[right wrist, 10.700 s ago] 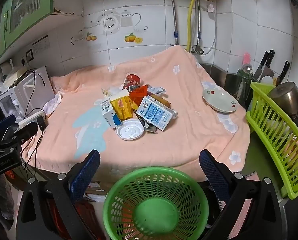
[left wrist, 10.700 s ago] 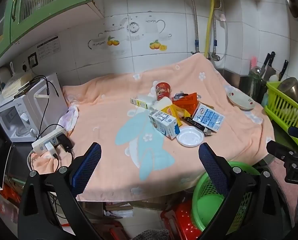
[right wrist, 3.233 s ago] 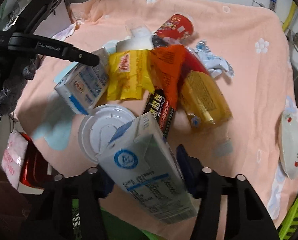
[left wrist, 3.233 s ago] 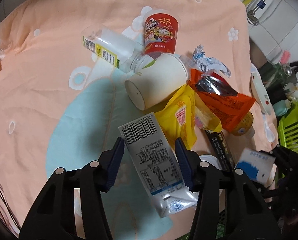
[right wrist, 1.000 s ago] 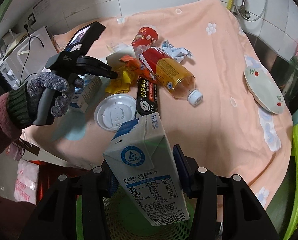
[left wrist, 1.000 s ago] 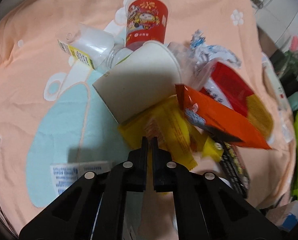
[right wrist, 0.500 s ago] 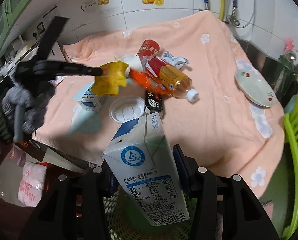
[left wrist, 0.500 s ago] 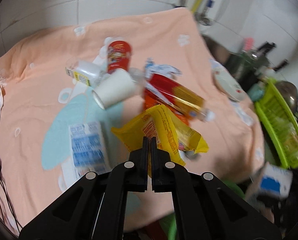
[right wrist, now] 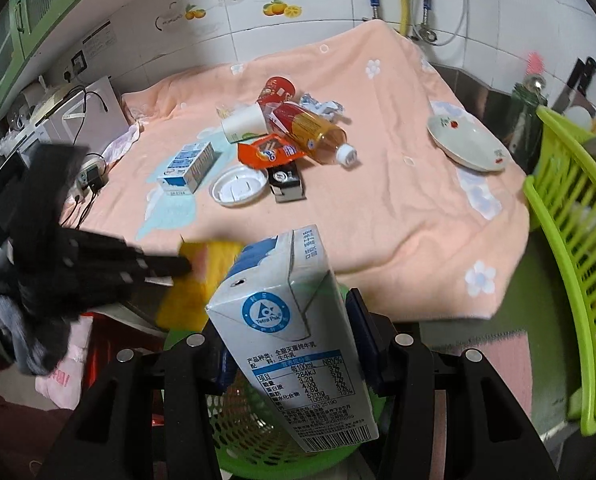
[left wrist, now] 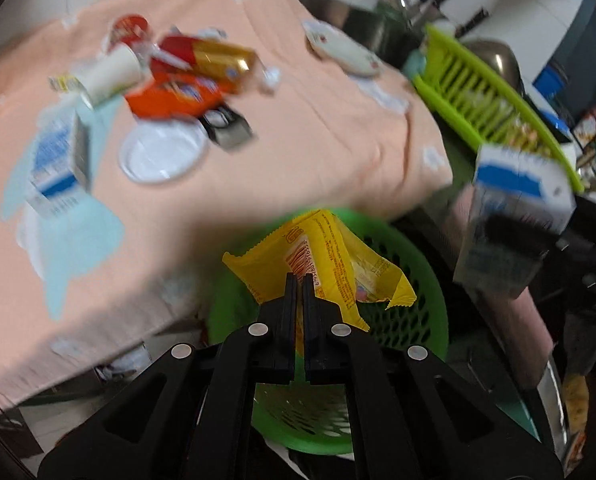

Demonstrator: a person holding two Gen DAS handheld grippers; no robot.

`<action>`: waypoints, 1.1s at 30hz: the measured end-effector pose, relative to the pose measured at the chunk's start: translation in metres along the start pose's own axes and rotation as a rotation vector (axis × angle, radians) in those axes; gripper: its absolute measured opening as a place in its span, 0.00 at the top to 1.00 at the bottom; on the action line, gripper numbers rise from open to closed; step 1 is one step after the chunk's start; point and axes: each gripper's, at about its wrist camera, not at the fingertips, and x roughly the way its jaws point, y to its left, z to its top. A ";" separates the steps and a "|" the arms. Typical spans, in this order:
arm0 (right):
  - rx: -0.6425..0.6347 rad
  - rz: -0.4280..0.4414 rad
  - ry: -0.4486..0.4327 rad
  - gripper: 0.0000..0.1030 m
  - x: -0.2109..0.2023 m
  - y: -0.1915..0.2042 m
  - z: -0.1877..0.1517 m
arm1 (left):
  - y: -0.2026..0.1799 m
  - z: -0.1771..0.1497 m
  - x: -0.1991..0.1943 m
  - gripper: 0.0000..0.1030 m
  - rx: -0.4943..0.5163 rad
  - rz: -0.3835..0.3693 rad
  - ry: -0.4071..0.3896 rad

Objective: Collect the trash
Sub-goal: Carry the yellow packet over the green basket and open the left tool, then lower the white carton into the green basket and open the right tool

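My left gripper (left wrist: 300, 280) is shut on a yellow snack wrapper (left wrist: 326, 248), which hangs over the green mesh basket (left wrist: 418, 268) below the table edge. The right gripper (right wrist: 292, 352) is shut on a white and blue milk carton (right wrist: 294, 320), held upright above the same basket (right wrist: 258, 440); the carton (left wrist: 514, 216) also shows at the right of the left wrist view. On the pink cloth (right wrist: 378, 208) lie a tea bottle (right wrist: 310, 132), an orange wrapper (right wrist: 270, 150), a white lid (right wrist: 240, 186), a small carton (right wrist: 190, 166), a paper cup (right wrist: 244, 122) and a red cup (right wrist: 276, 90).
A white plate (right wrist: 466, 144) rests near the cloth's right edge. A lime dish rack (right wrist: 570, 240) stands at the right, with knives behind it. A microwave (right wrist: 58, 128) and cables sit at the left. A black packet (right wrist: 286, 182) lies beside the lid.
The left gripper lifted the yellow wrapper off the pile and swung it right, off the table to above the basket. The right gripper kept the carton and drew back over the basket.
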 end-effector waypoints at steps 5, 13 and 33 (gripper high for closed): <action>0.020 0.003 0.014 0.55 -0.001 -0.003 -0.017 | -0.006 -0.019 0.033 0.92 0.006 -0.026 0.086; 0.041 0.025 0.057 0.55 0.014 -0.004 -0.035 | -0.003 -0.031 0.030 0.61 -0.007 -0.006 0.079; 0.034 0.061 0.344 0.47 0.123 0.024 -0.074 | 0.066 -0.026 -0.025 0.44 -0.174 0.128 -0.046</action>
